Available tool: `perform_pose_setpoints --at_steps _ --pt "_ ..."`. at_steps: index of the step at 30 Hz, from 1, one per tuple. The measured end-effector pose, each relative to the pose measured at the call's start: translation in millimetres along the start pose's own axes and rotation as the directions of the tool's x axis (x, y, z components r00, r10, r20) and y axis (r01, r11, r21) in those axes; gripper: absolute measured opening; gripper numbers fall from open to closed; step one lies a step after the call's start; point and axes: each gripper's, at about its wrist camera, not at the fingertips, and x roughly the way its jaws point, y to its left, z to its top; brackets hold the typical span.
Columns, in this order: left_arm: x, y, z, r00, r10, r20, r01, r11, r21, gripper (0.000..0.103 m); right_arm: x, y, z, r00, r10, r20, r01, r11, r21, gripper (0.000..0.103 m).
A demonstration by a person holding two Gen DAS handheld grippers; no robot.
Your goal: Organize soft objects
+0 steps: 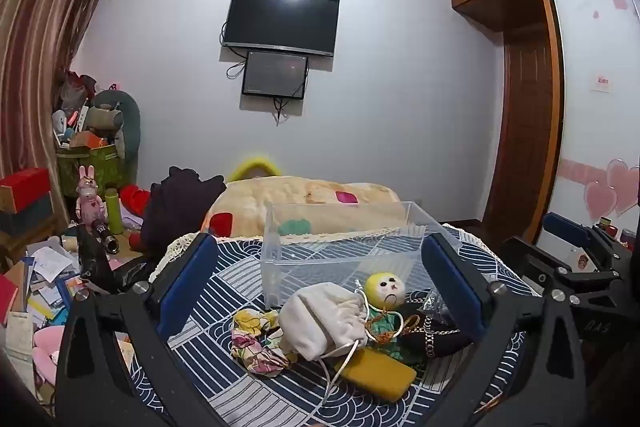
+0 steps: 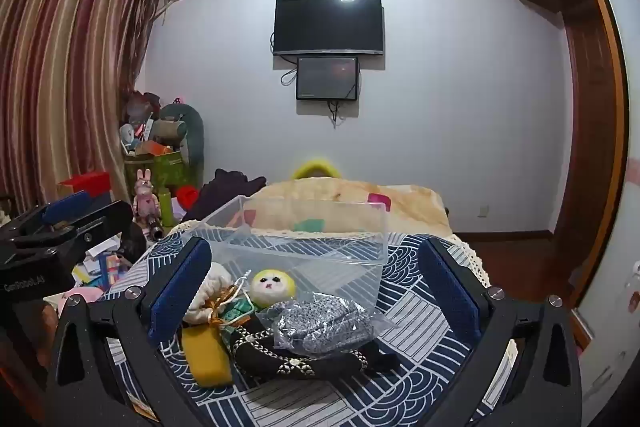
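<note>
Both our grippers, left gripper [image 1: 320,291] and right gripper [image 2: 314,291], hang wide open and empty above the white drawstring pouch [image 1: 322,321], yellow-headed doll [image 2: 274,287] and clear plastic bin [image 2: 316,247].

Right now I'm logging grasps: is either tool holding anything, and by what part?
Nothing is held. The left tool and right tool are both open, hovering above the soft items in front of the clear bin.

I see a blue wave-patterned tabletop [image 1: 240,311] carrying a clear plastic box [image 1: 344,243], white drawstring pouch [image 1: 320,319], yellow sponge [image 1: 378,375] and yellow-headed doll [image 1: 386,289].
</note>
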Motion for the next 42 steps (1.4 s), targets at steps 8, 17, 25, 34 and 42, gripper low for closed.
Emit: perform_pose_setpoints --at_steps 8,17,25,34,42 --pt "-1.7 -7.5 -4.3 1.0 -0.003 0.001 0.003 1.0 0.025 0.103 0.1 -1.3 0.1 1.0 -0.002 -0.001 0.002 1.0 0.007 0.103" --pt "-2.2 -6.1 -0.5 1.0 0.0 0.007 0.0 1.0 0.017 0.103 -0.7 -2.6 -1.1 1.0 0.006 -0.003 -0.006 1.0 0.013 0.103" --pt "-5.6 -11.8 -1.2 1.0 -0.007 0.022 0.006 0.999 0.044 0.103 -2.1 -1.3 0.6 1.0 0.007 0.002 -0.007 1.0 0.011 0.103" --pt "-10.3 -14.0 -1.3 0.999 -0.011 0.037 0.009 0.999 0.051 0.103 -5.2 -0.5 2.2 1.0 0.009 0.006 -0.009 1.0 0.018 0.103" --pt "-11.4 -11.0 -0.3 0.999 -0.011 0.041 0.01 0.999 0.036 0.103 -6.4 -1.5 3.0 1.0 0.015 0.011 -0.015 1.0 0.027 0.103"
